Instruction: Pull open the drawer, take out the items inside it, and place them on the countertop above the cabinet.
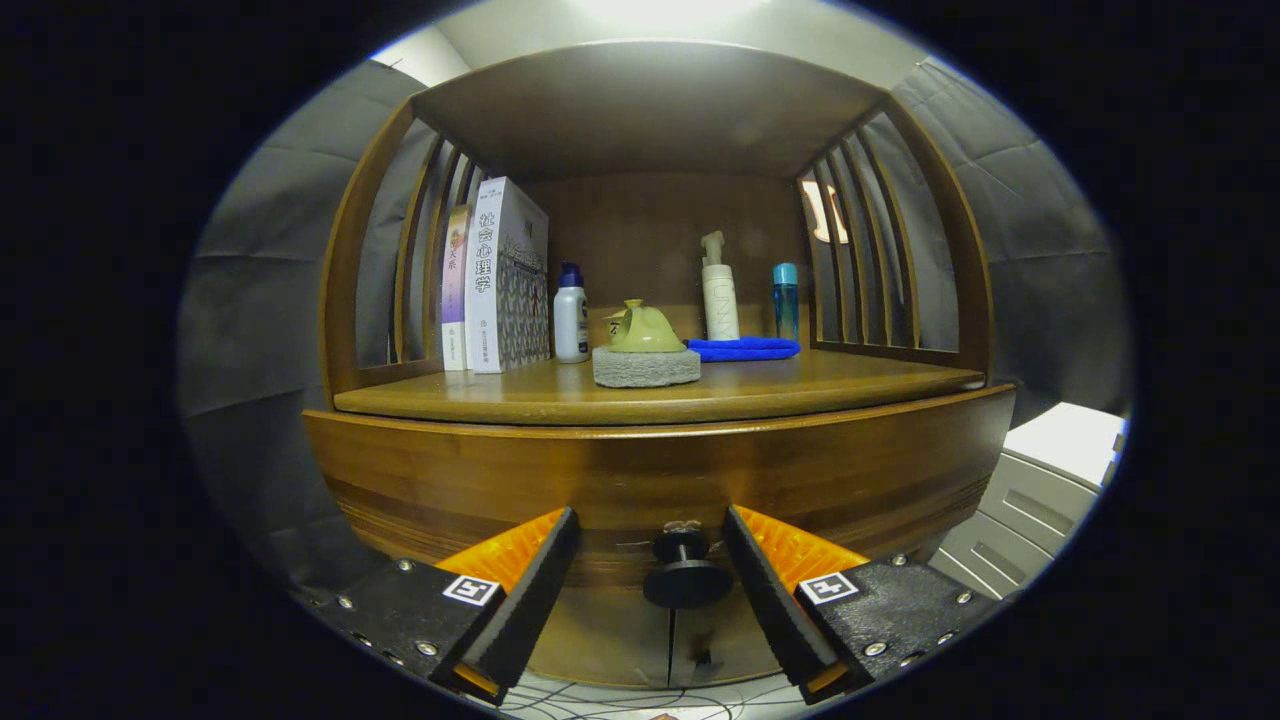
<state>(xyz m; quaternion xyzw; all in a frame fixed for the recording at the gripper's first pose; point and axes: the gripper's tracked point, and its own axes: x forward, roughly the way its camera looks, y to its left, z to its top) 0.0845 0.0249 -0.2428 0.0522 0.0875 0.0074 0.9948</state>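
On the countertop above the drawer stand books, a white bottle, a yellow-green thing on a grey sponge, a blue cloth, a pump bottle and a blue bottle. My gripper is level, fingers spread wide, and the drawer's knob sits between them, untouched. The drawer is closed.

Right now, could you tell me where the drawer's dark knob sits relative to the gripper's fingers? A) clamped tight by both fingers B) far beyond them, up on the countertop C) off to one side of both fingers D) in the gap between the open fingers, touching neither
D: the gripper is open, and the drawer knob stands in the gap between its fingers, clear of both.
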